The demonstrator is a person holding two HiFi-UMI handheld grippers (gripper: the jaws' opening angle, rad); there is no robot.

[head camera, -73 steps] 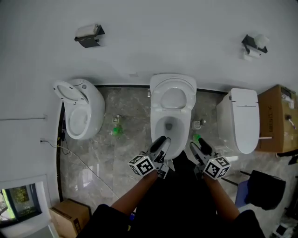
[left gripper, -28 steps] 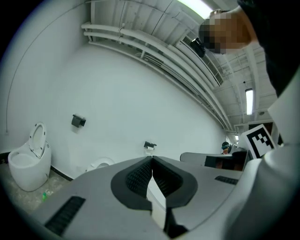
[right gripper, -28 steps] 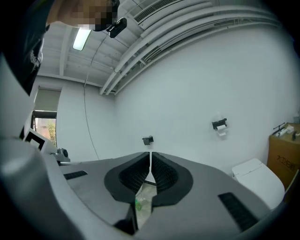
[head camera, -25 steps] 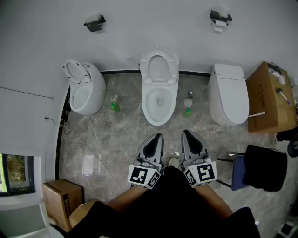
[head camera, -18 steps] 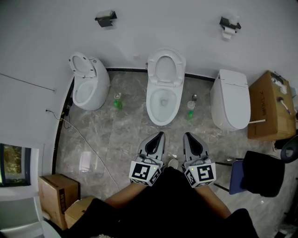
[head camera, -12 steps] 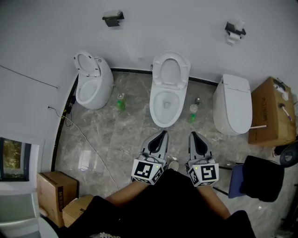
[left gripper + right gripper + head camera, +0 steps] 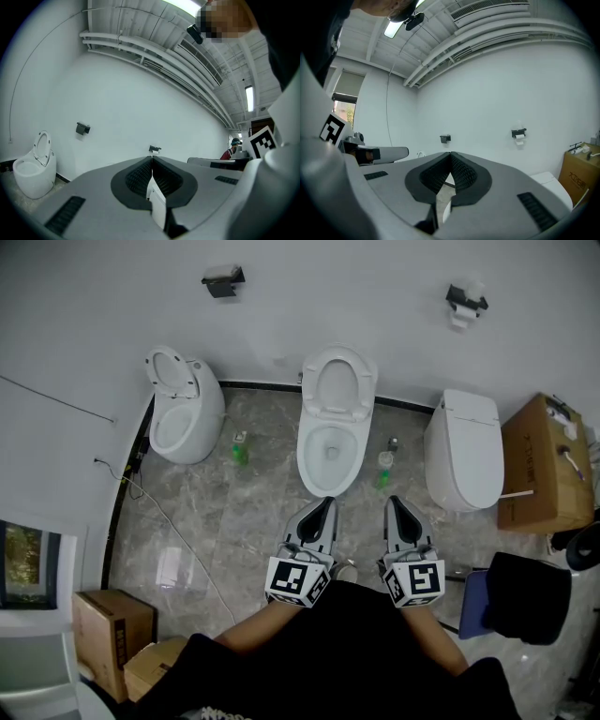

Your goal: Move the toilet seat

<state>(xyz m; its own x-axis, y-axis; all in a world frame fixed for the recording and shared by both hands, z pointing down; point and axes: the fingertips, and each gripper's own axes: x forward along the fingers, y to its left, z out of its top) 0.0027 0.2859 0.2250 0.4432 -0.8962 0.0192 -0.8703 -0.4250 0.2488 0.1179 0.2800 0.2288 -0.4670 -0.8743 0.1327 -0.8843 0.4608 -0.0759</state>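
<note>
A white wall (image 7: 328, 296) runs behind a grey marbled floor (image 7: 244, 521), and three white toilets stand in a row against it. The middle toilet (image 7: 330, 454) has its toilet seat (image 7: 338, 381) raised, leaning back toward the wall, with the bowl open below it. The left toilet (image 7: 186, 418) also has its seat up. The right toilet (image 7: 466, 460) has its lid down.

A cardboard box (image 7: 546, 465) stands just beside the right toilet. It has dark print on its side, too small to read. A second cardboard box (image 7: 108, 629) sits near the lower left corner, and a black chair (image 7: 521, 601) stands at the lower right.

The person holds both tools low in front of the body, pointed toward the middle toilet but well apart from it. The left tongs (image 7: 325, 504) have their jaws pressed together with nothing between them. The right tongs (image 7: 394, 504) are likewise closed and empty. Each carries a cube with black-and-white square markers, which show patterns rather than words.

A thin cable (image 7: 173, 545) trails across the floor at the left. A green bottle (image 7: 240, 448) stands between the left and middle toilets, and another bottle (image 7: 383, 468) between the middle and right ones; their labels cannot be read. Two paper holders (image 7: 223, 282) (image 7: 464, 301) hang on the wall above.
</note>
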